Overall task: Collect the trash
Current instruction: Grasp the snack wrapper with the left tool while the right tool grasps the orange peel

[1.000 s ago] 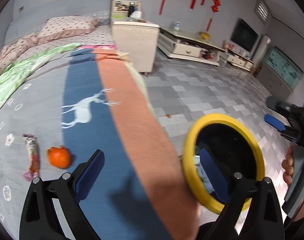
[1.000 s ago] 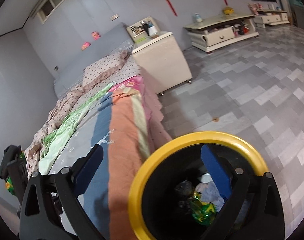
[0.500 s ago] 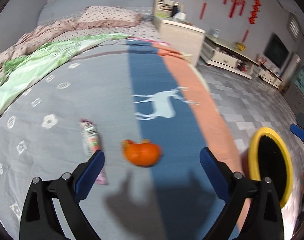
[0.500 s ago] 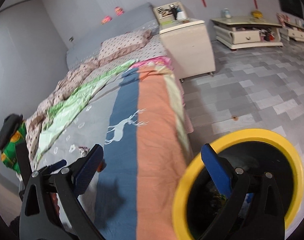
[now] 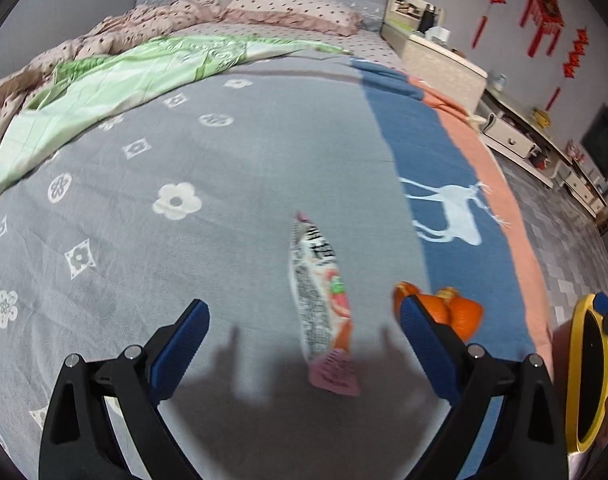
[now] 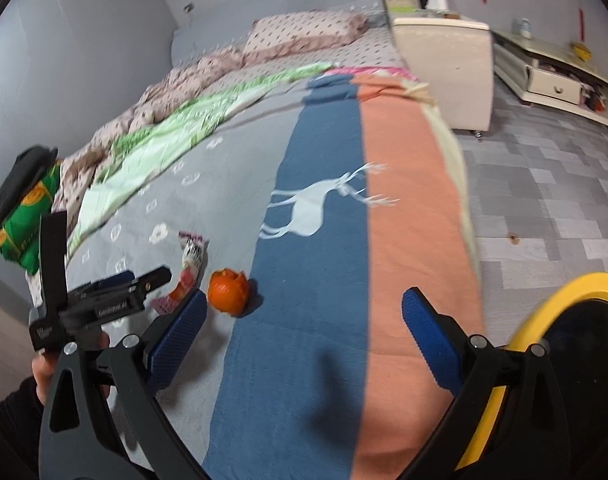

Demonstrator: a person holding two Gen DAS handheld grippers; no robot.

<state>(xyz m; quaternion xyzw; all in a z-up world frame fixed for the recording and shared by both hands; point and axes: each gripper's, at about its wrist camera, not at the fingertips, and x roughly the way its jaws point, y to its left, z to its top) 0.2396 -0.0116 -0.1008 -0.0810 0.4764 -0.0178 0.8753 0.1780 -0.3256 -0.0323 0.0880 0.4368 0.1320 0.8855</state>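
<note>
Swinging further over the bed (image 5: 231, 168) since half a second ago, the left tool (image 5: 304, 322) now has the snack wrapper (image 5: 322, 304) lying between its spread blue pads, where before the wrapper sat at the left pad. Its jaws are released and grasp nothing. The wrapper lies flat on the grey flowered blanket, long axis pointing away from the camera, pink crimped end nearest. Just to its right sits the orange peel (image 5: 458, 312), partly hidden behind the right pad, on the edge of the blue stripe with the white deer (image 5: 452, 216).

From the right wrist view, the right tool (image 6: 304, 328) is also released and empty, hovering above the blue and salmon stripes. The yellow-rimmed trash bin (image 6: 544, 312) sits at the lower right, beside the bed; its contents look too dark to make out. The left tool (image 6: 115, 284) shows over the wrapper (image 6: 187, 272), with the peel (image 6: 227, 290) just beside.
</note>
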